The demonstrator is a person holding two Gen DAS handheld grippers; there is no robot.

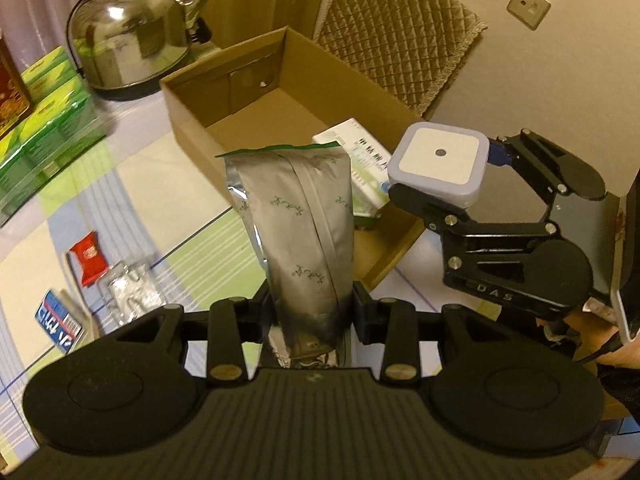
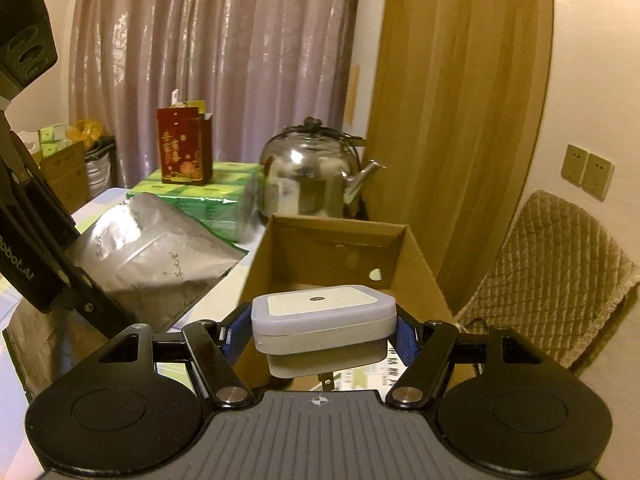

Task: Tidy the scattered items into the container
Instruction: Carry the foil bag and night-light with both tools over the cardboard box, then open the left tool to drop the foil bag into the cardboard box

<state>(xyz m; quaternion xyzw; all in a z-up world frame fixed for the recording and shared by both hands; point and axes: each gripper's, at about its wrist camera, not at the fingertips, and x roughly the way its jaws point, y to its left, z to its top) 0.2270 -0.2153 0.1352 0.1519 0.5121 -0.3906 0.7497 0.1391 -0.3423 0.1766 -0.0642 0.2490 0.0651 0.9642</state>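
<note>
My left gripper (image 1: 312,308) is shut on the lower end of a silver foil pouch (image 1: 292,208), which stands up in front of the open cardboard box (image 1: 192,136). To the right, my right gripper (image 1: 452,176) is shut on a white square night light (image 1: 440,156) over the box's near right corner. A white and green medicine box (image 1: 360,168) lies inside the cardboard box. In the right wrist view the night light (image 2: 324,316) sits between the blue pads (image 2: 406,340), with the box (image 2: 332,248) just beyond and the pouch (image 2: 152,256) at the left.
A red packet (image 1: 90,258), a clear glass item (image 1: 128,292) and a blue box (image 1: 56,320) lie on the checked tablecloth at the left. A steel kettle (image 1: 132,32), green tissue packs (image 1: 48,120) and a red carton (image 2: 180,152) stand behind. A cushioned chair (image 1: 400,32) is beyond the box.
</note>
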